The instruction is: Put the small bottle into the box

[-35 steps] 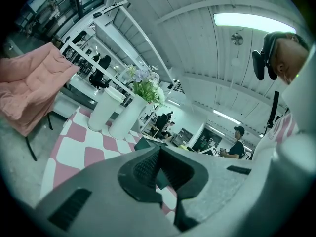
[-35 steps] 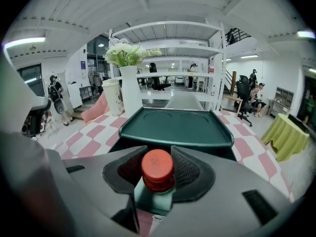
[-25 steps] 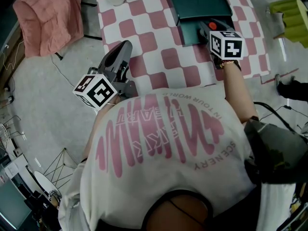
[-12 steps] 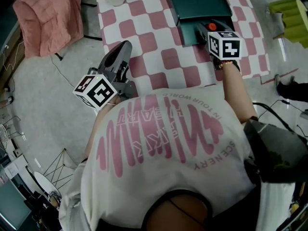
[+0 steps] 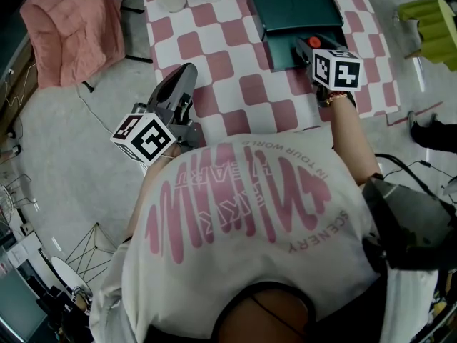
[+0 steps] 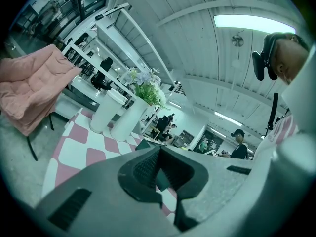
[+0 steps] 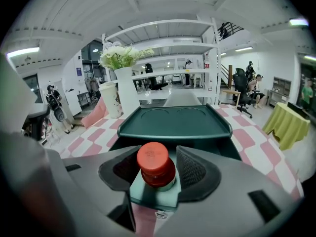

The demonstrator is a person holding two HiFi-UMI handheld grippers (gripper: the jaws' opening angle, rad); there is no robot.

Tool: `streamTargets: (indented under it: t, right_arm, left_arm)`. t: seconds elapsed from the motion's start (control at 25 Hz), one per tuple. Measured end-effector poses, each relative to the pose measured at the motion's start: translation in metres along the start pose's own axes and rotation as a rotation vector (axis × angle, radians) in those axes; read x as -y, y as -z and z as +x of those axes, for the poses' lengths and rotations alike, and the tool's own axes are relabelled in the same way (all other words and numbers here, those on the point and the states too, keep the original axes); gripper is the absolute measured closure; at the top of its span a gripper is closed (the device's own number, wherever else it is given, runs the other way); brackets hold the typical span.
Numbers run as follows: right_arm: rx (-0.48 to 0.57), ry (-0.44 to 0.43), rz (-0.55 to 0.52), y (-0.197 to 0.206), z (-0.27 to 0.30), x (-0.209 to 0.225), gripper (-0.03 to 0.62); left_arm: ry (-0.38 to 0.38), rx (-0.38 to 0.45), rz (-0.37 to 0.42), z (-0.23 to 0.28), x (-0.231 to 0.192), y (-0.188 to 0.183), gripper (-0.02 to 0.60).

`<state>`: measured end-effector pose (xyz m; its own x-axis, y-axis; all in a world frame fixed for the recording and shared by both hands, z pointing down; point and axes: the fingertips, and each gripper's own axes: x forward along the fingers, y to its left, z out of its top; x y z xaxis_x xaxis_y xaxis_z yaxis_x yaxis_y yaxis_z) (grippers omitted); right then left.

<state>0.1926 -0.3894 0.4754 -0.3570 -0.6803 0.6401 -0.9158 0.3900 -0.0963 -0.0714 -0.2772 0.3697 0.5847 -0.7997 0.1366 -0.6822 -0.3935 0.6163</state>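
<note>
Jaws of the right hand-held gripper (image 7: 157,156) have just been opening and stand spread around the red-capped small bottle (image 7: 155,166), before the dark green box (image 7: 175,125). The left hand-held gripper (image 6: 159,154) is pressed together, empty.

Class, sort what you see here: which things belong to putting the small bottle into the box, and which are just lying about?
Job in hand:
small bottle
green box

Lying about:
vase of flowers
white cup
pink cushion
yellow-green cloth

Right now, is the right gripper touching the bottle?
Cannot tell. Right gripper view: the right gripper has just been opening round the bottle; a gap shows by its cap, but its shoulder covers the pads.
</note>
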Motion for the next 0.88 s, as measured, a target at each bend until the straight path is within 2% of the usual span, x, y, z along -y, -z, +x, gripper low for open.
streamTargets:
  t: [0.32,0.56,0.68,0.88]
  right_arm:
    - [0.012,0.007,0.009,-0.008,-0.008,0.003,0.381]
    - [0.046,0.01,0.005,-0.018,-0.022,-0.002,0.391]
    - [0.061,0.028,0.007,-0.022,-0.03,-0.001,0.43]
    - [0.068,0.057,0.028,-0.021,-0.041,-0.003,0.451]
  left_arm:
    - [-0.027,0.022,-0.016,-0.009,-0.01,-0.003,0.575]
    - [-0.02,0.027,-0.022,-0.013,-0.009,-0.006,0.575]
    - [-0.011,0.028,-0.018,-0.015,-0.006,-0.008,0.575]
    - [-0.001,0.019,-0.023,-0.024,-0.006,-0.006,0.575]
